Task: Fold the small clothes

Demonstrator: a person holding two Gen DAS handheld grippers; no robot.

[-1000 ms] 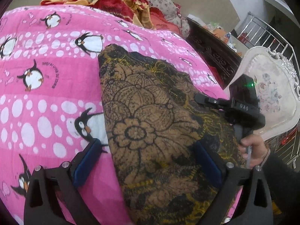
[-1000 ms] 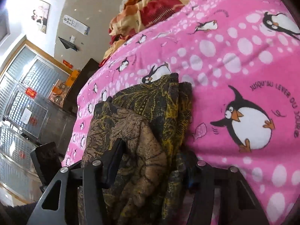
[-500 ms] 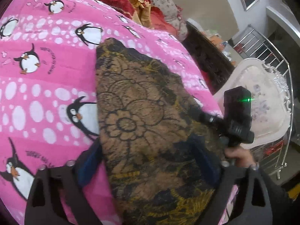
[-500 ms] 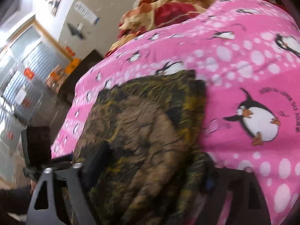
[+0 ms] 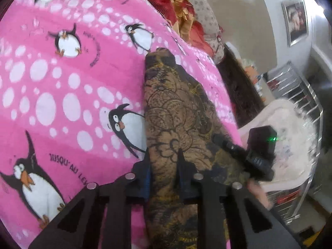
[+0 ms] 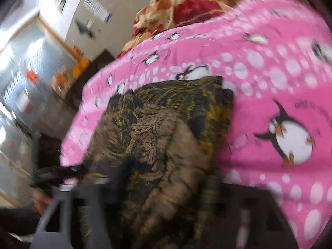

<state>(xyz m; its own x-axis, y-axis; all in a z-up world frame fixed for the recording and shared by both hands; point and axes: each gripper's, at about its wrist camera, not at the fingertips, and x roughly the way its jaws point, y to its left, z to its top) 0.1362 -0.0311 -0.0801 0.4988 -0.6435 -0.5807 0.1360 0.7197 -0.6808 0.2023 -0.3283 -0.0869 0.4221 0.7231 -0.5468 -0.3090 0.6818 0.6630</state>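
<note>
- Pink penguin blanket [image 5: 62, 108] covers the bed, red-orange bedding [image 6: 186, 10] heaped at its far end.
- Brown-and-yellow patterned garment [image 5: 176, 114] lies along the blanket's right edge.
- left gripper [image 5: 164, 166] has just been closing; its jaws pinch the garment's near end.
- right gripper [image 6: 166, 182] has just been closing too, garment between jaws; too blurred to tell grip.

Pink penguin blanket [image 5: 62, 108] carries printed dark lettering: "JUSQU'AU LEV…" readable left of the left hand-held gripper [image 5: 162, 161], cut off by its finger. More curved lettering by penguins farther ahead, too blurred to read. Right wrist view: blanket lettering smeared, wall signs unreadable.
</note>
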